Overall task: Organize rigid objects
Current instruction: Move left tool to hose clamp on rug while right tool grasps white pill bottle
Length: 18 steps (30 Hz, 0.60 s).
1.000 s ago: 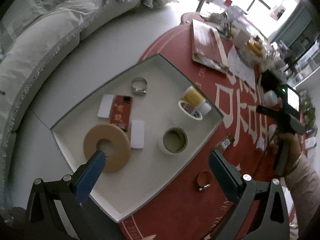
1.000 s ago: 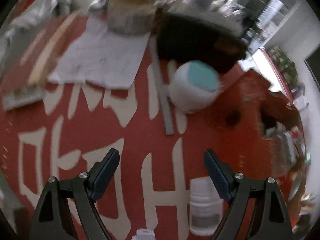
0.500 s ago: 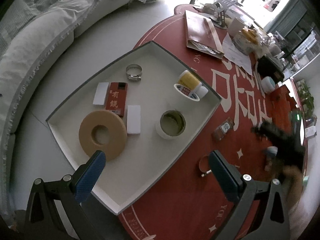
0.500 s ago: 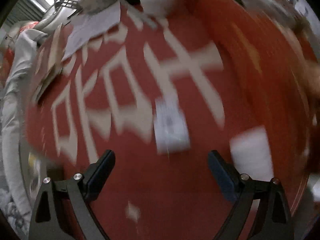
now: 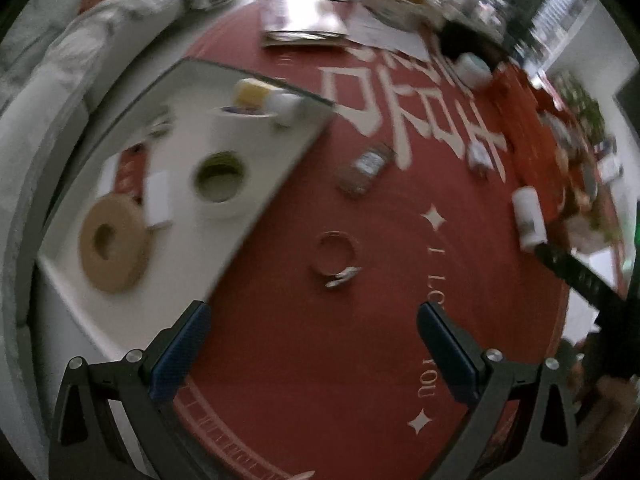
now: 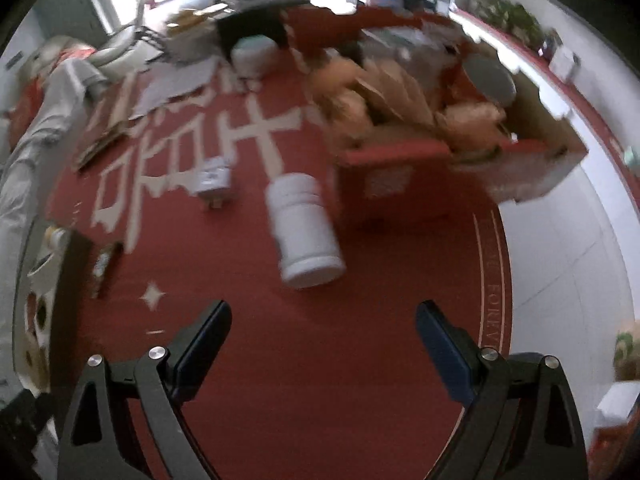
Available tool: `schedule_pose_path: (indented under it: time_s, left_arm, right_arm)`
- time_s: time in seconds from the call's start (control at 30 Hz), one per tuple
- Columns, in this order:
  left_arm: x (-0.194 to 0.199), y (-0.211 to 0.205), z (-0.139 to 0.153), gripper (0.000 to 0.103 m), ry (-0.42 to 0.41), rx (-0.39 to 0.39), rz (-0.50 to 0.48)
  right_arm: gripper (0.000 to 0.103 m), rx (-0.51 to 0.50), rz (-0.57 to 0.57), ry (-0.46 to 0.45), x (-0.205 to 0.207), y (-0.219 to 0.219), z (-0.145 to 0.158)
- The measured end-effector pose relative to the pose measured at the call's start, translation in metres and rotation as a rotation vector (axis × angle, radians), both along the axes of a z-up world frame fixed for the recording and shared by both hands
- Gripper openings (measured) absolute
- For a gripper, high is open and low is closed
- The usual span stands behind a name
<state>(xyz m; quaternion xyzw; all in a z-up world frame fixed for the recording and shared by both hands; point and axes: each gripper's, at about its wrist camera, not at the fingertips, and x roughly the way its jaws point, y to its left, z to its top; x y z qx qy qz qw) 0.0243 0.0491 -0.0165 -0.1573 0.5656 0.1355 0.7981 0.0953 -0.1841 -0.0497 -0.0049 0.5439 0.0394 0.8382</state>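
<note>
My left gripper is open and empty above the red round table. A metal hose clamp ring lies on the cloth just ahead of it. A small brown jar lies farther on. The white tray at the left holds a tan tape disc, a green-cored tape roll and other small items. My right gripper is open and empty. A white plastic bottle lies on its side just ahead of it; it also shows in the left wrist view. A small box sits beyond it.
A red cardboard box full of paper-wrapped goods stands at the right of the table. Papers, a book, a black item and a white tub crowd the far side. A white sofa runs along the left. The table edge curves at the right over a white floor.
Both views swung quickly. The left gripper moved right from over the tray to over the hose clamp. The right gripper pulled back and now faces the white bottle.
</note>
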Motion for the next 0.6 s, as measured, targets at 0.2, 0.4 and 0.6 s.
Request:
schedule_pose_path:
  time_s: [0.2,0.4,0.6]
  left_arm:
    - [0.036,-0.027,-0.016,0.103,-0.034,0.103,-0.075]
    - [0.058,-0.028,-0.046,0.103,0.003,0.118,-0.090]
    - [0.062,-0.028,-0.068,0.103,0.046,0.073,-0.075]
  right_arm:
    - [0.094,-0.011,0.050,0.015,0.033,0.020,-0.017]
    - [0.064,-0.005,0.034,0.055,0.051,0.031,-0.034]
    - [0.041,-0.021,0.058,0.062,0.042,0.033,-0.031]
